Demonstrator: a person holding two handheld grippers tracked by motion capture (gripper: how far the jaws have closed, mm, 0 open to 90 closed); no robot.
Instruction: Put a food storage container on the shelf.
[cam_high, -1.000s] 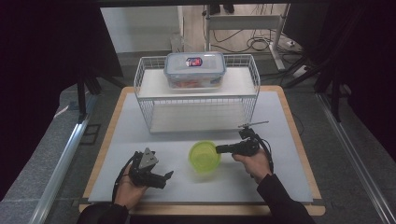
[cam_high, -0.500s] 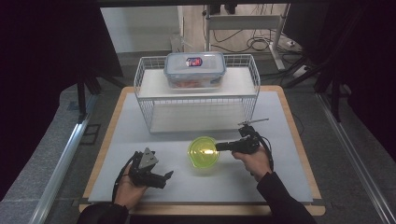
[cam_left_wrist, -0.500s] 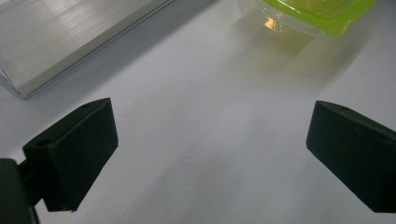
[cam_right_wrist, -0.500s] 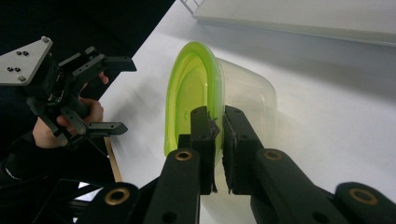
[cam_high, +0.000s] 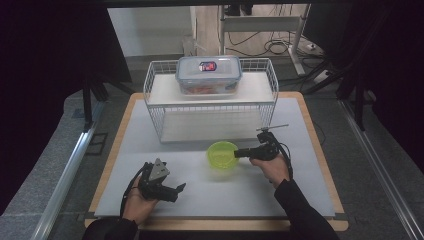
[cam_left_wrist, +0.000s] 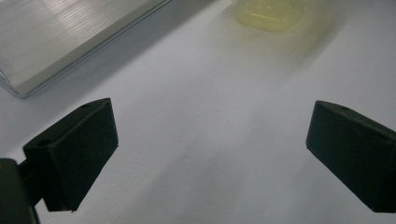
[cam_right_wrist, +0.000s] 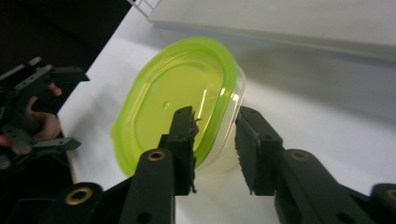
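Observation:
A yellow-green lidded container (cam_high: 223, 154) lies on the white mat (cam_high: 200, 195), just in front of the wire rack. My right gripper (cam_high: 238, 152) reaches its right rim from the side. In the right gripper view its jaws have just been opening. They straddle the rim of the container (cam_right_wrist: 173, 93), one pad over the lid and one outside the clear wall, neither pressing; my right gripper (cam_right_wrist: 215, 144) is open. My left gripper (cam_high: 178, 190) rests low at the front left, jaws wide open and empty (cam_left_wrist: 210, 158), with the container (cam_left_wrist: 268, 14) farther ahead.
A white wire rack (cam_high: 210, 90) stands across the back of the mat, with a shelf on top and a lower floor. A clear box with a blue-rimmed lid (cam_high: 209, 74) sits on its top shelf. The mat lies on a wooden board (cam_high: 320, 150).
The right gripper's jaws have widened around the container's rim. The container has shifted slightly toward the rack and now lies flat. The left gripper has stayed put.

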